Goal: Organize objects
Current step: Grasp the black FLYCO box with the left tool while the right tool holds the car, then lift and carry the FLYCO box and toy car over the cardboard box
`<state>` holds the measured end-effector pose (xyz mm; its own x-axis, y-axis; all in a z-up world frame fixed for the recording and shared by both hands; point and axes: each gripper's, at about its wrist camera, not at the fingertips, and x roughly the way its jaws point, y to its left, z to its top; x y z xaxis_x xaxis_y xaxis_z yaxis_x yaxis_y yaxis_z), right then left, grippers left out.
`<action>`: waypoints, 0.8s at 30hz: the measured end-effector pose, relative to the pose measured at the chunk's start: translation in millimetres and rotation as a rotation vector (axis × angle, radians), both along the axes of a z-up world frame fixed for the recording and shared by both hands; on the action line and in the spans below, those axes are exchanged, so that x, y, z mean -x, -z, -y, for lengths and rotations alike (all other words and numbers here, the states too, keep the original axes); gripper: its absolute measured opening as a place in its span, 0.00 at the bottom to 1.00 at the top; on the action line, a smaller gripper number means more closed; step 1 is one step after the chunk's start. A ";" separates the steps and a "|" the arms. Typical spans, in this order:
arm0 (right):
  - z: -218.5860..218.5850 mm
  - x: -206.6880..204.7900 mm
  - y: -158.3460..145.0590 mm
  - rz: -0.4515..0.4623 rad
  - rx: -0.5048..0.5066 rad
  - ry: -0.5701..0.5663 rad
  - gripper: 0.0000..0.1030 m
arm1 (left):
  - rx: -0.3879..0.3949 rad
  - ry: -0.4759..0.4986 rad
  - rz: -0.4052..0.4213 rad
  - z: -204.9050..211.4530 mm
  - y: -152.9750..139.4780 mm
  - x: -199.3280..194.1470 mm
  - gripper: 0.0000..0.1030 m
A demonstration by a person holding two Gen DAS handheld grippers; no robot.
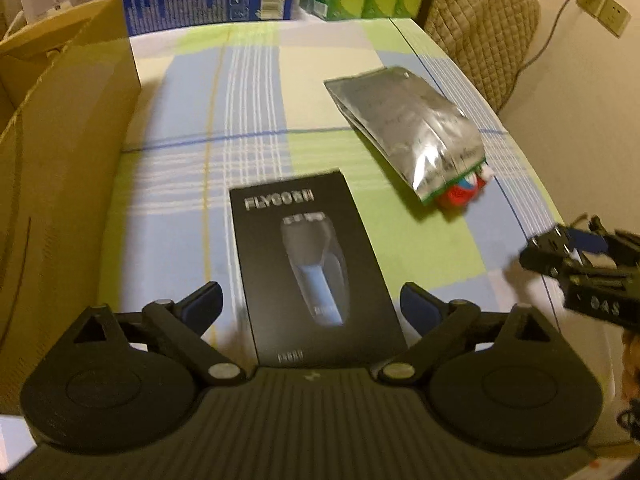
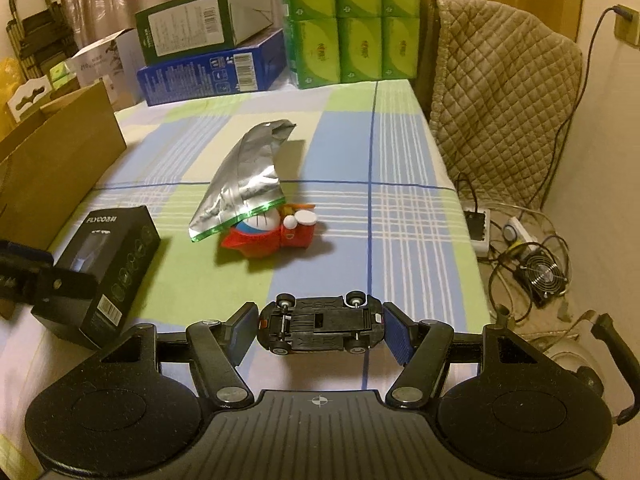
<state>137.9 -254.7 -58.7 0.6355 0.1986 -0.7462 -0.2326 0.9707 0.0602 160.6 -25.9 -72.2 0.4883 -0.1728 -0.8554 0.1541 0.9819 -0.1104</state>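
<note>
Shaver box (image 1: 316, 268) lies lengthwise between the wide-open left gripper (image 1: 311, 304), lower centre; right gripper (image 2: 320, 330) clamps a toy car (image 2: 320, 330).

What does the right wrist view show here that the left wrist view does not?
Only the right wrist view shows the toy car, underside up, clamped between the right tool's pads, plus the fan and cables on the floor.

Only the left wrist view shows the shaver box's front picture and the left tool open above it.

Both show the black shaver box, foil pouch lying over the red toy figure, cardboard box and checked tablecloth.
</note>
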 end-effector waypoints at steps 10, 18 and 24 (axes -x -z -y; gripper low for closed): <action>-1.4 -2.6 0.7 -0.002 0.006 -0.003 0.61 | -0.055 0.020 -0.003 12.6 15.0 -20.9 0.81; -3.5 -2.3 2.2 -0.011 -0.008 -0.004 0.61 | -0.050 0.039 -0.004 10.1 14.4 -19.5 0.79; -3.7 2.6 -3.1 -0.006 -0.021 0.004 0.61 | -0.042 0.048 0.005 6.7 8.3 -10.5 0.79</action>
<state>135.2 -251.1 -55.6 0.6317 0.2119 -0.7457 -0.2287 0.9700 0.0819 171.1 -32.6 -80.6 0.4841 -0.1603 -0.8602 0.2016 0.9771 -0.0686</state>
